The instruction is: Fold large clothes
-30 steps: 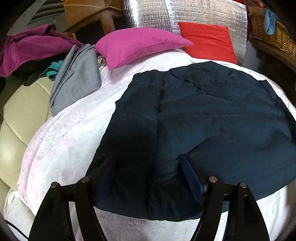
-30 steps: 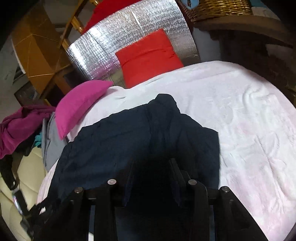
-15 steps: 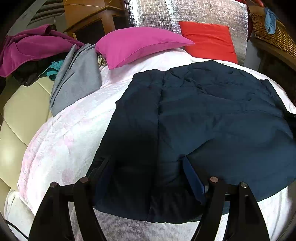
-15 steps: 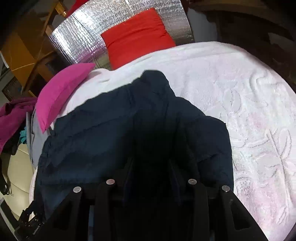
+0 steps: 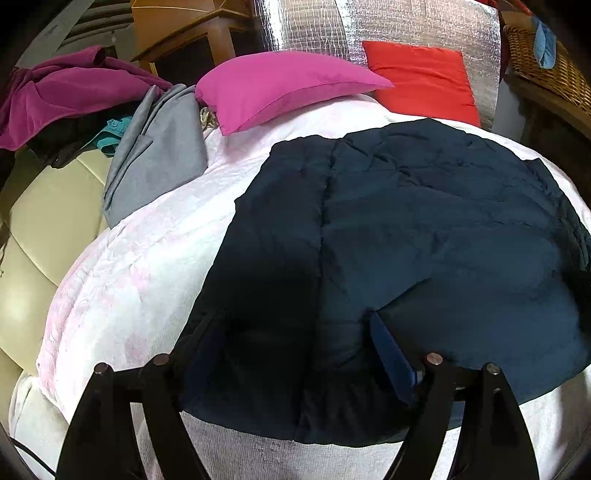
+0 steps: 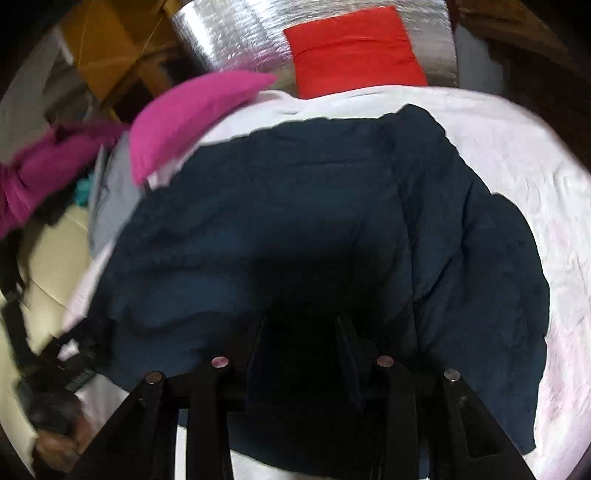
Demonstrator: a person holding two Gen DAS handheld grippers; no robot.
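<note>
A large dark navy garment (image 5: 424, 240) lies spread flat on a white bedspread (image 5: 140, 266); it also fills the right wrist view (image 6: 295, 221). My left gripper (image 5: 295, 332) hangs open just over the garment's near left hem, its fingers wide apart with nothing between them. My right gripper (image 6: 301, 328) is open over the garment's near edge, in deep shadow; whether its fingers touch the cloth I cannot tell. The right wrist view is blurred by motion.
A magenta pillow (image 5: 280, 88) and a red pillow (image 5: 421, 77) lean on a silver foil panel (image 5: 369, 26) at the bed's far end. Grey (image 5: 159, 147) and magenta (image 5: 66, 88) clothes lie heaped at left on a cream sofa (image 5: 44, 221). A wicker basket (image 5: 546, 51) stands far right.
My right gripper has swung left and closer over the garment, whose right side now lies folded further in. My left gripper has barely moved.
</note>
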